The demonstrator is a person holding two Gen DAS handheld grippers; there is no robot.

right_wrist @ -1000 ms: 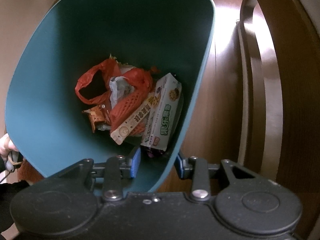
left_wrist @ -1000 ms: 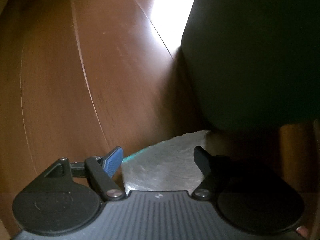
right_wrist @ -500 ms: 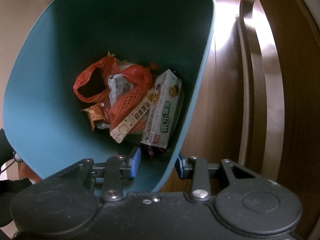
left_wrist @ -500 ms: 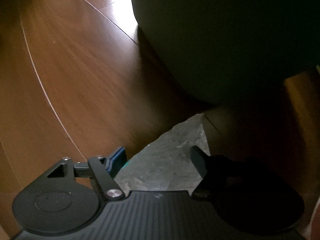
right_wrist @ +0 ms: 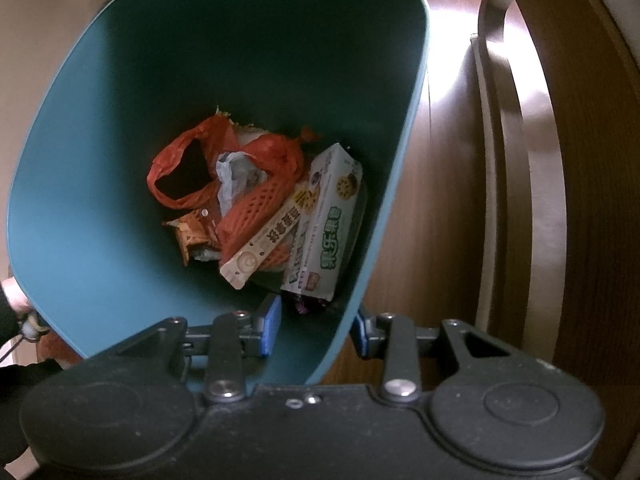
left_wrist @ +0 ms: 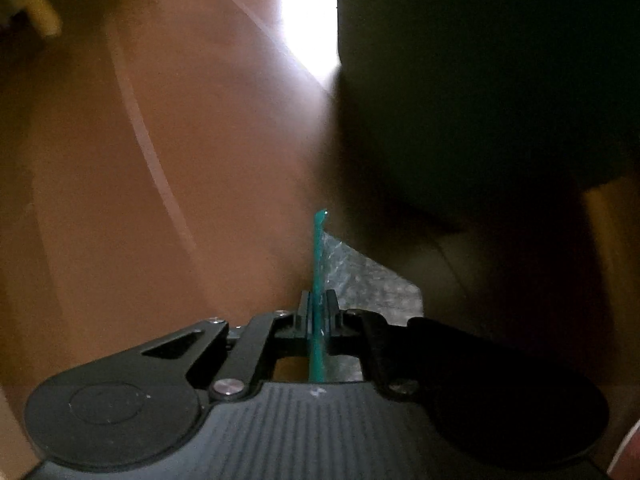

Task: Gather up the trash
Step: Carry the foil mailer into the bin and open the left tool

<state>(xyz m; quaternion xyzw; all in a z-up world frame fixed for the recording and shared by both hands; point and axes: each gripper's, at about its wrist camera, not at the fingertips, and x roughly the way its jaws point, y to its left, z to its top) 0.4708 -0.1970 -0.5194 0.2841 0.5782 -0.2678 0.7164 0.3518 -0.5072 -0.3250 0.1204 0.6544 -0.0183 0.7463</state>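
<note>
In the right wrist view a teal trash bin (right_wrist: 100,200) is tilted towards me. It holds a red plastic bag (right_wrist: 248,160), an orange foam net (right_wrist: 256,216), a white snack box (right_wrist: 328,224) and a brown wrapper (right_wrist: 192,232). My right gripper (right_wrist: 316,328) is open, its two fingers on either side of the bin's near rim. In the left wrist view my left gripper (left_wrist: 318,308) is shut on a silvery wrapper with a teal edge (left_wrist: 320,256), low over the wooden floor, next to the bin's dark outer wall (left_wrist: 480,80).
A brown wooden floor (left_wrist: 140,160) with a bright glare patch lies left of the bin. A wooden door or cabinet with curved panels (right_wrist: 540,160) stands right of the bin. A hand (right_wrist: 12,296) shows at the bin's left edge.
My left gripper has closed from open onto the silvery wrapper, which now stands on edge between the fingers. The right gripper and the bin have hardly moved.
</note>
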